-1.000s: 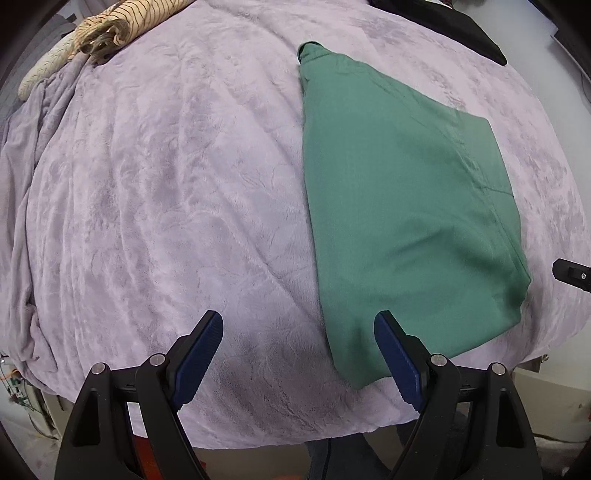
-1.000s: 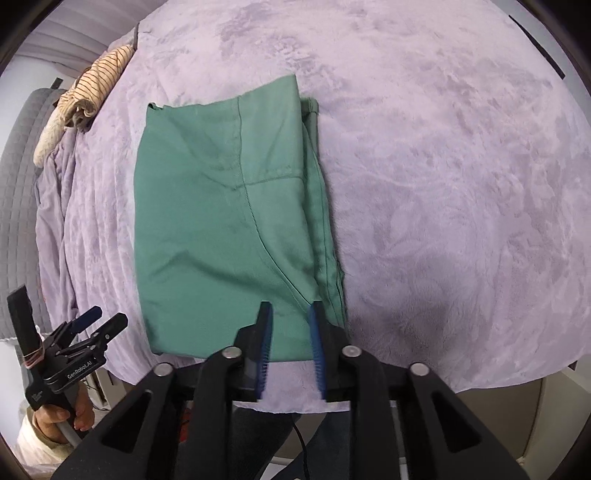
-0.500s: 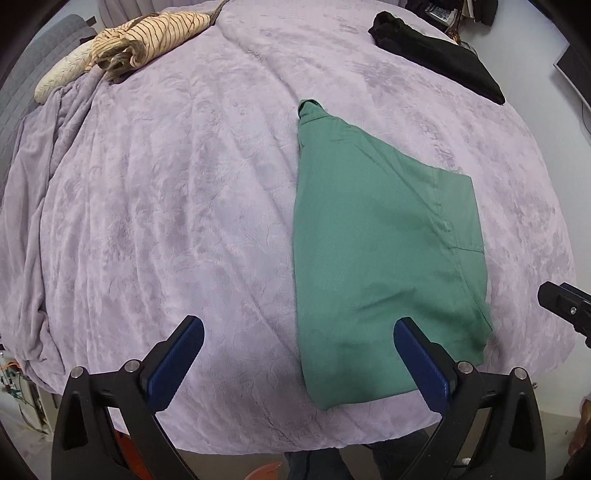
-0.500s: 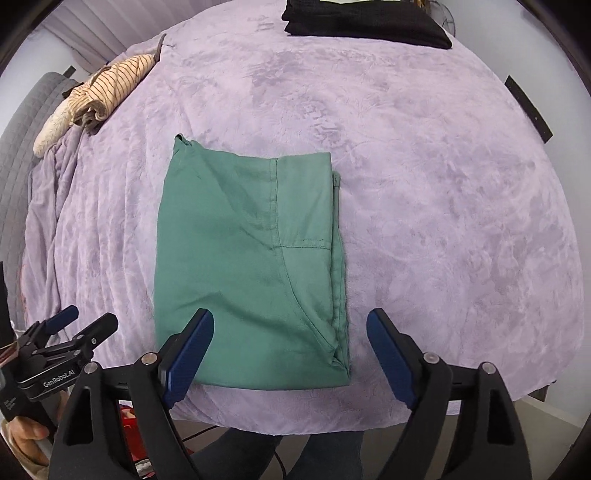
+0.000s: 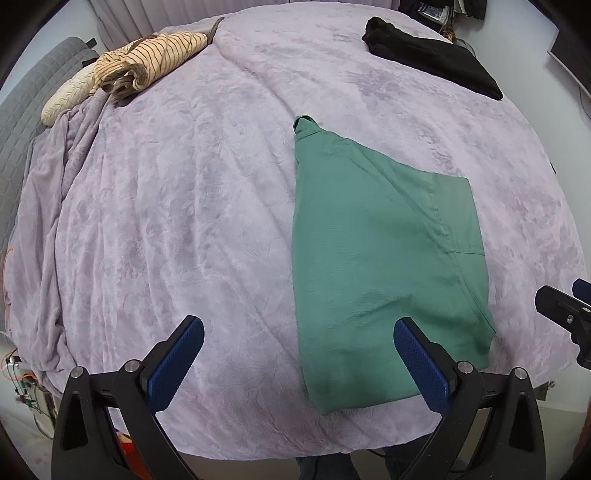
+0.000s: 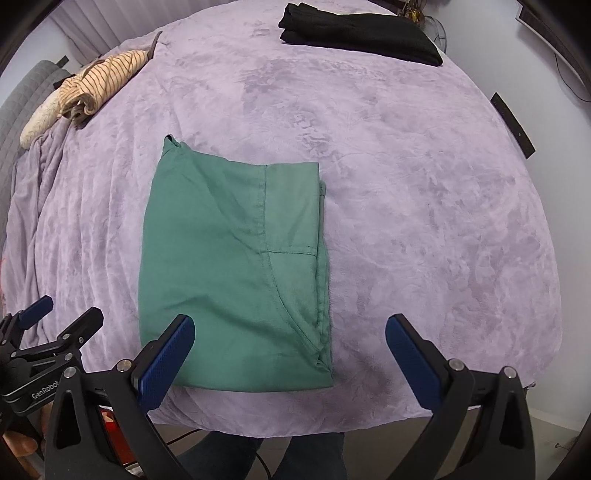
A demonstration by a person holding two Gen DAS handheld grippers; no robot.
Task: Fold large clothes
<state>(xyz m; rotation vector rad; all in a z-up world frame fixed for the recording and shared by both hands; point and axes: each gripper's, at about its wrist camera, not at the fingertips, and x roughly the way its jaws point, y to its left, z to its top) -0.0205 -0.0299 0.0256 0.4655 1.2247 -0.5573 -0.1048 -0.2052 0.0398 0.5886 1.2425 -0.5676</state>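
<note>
Green garment (image 6: pixel 236 266) lies folded into a flat rectangle on the lilac bedspread (image 6: pixel 424 184), near its front edge, seams showing on the top layer and one small tab poking out at the far left corner. Left gripper (image 5: pixel 299 350) gapes wide, empty; right gripper (image 6: pixel 290 349) is opening, nothing between its pads. A second ago the right pads were nearly closed over the garment's near edge; both grippers now hang higher above it.

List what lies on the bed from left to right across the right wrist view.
Striped garment → green folded garment → black folded garment. All three rest apart from one another on the purple blanket; the black one lies farthest away.
</note>
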